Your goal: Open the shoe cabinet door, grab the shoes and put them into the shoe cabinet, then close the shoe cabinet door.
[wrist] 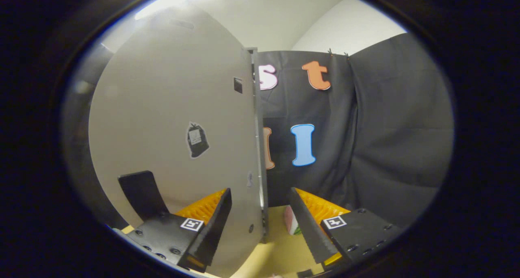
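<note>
The cabinet door [170, 131] stands open, its free edge reaching between the fingers of the gripper [260, 225], which are spread wide without pressing it. A small pink and green object [291, 223] sits on the table [280, 249] just ahead.

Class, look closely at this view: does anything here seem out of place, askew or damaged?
Nothing looks damaged or spilled. The grey door stands edge-on between the open gripper fingers, with neither pressing on it. A small sticker sits slightly tilted on the door's face.
</note>
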Motion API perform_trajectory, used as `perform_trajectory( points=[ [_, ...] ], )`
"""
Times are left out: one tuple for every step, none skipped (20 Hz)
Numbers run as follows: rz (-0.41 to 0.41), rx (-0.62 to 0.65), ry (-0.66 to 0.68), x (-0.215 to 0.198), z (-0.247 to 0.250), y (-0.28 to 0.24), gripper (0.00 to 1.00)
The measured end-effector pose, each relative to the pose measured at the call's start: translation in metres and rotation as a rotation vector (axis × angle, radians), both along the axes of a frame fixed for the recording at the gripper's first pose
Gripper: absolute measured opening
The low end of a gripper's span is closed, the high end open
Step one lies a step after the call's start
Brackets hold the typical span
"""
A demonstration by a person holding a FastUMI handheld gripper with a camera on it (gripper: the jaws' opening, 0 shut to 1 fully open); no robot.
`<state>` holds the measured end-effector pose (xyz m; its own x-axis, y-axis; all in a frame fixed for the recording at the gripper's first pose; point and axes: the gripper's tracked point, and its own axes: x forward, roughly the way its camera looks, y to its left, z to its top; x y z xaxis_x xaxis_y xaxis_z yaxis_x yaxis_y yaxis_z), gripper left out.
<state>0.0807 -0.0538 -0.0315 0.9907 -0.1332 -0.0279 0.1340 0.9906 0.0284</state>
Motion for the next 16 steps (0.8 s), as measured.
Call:
perform_trajectory(
  points=[
    [0.005,0.002,-0.012,0.003,0.001,0.018,0.92],
    [0.003,0.001,-0.019,0.007,0.000,0.034,0.92],
    [0.003,0.002,-0.022,0.007,-0.002,0.048,0.92],
    [0.019,0.010,-0.023,0.016,-0.006,0.064,0.93],
    [0.039,0.019,-0.025,0.024,-0.009,0.081,0.93],
    [0.060,0.022,-0.023,0.032,-0.013,0.099,0.93],
    [0.080,0.015,-0.018,0.039,-0.015,0.115,0.93],
    [0.097,0.005,-0.011,0.048,-0.019,0.130,0.95],
    [0.120,-0.001,-0.003,0.058,-0.022,0.145,0.95],
    [0.140,-0.003,0.008,0.070,-0.028,0.156,0.95],
    [0.147,-0.003,0.019,0.079,-0.031,0.163,0.95],
    [0.155,0.010,0.017,0.089,-0.031,0.167,0.95],
    [0.165,0.021,0.023,0.096,-0.033,0.172,0.94],
    [0.173,0.032,0.023,0.104,-0.033,0.176,0.94],
    [0.181,0.030,0.026,0.107,-0.036,0.179,0.94],
    [0.186,0.023,0.021,0.112,-0.035,0.181,0.94]
  ],
)
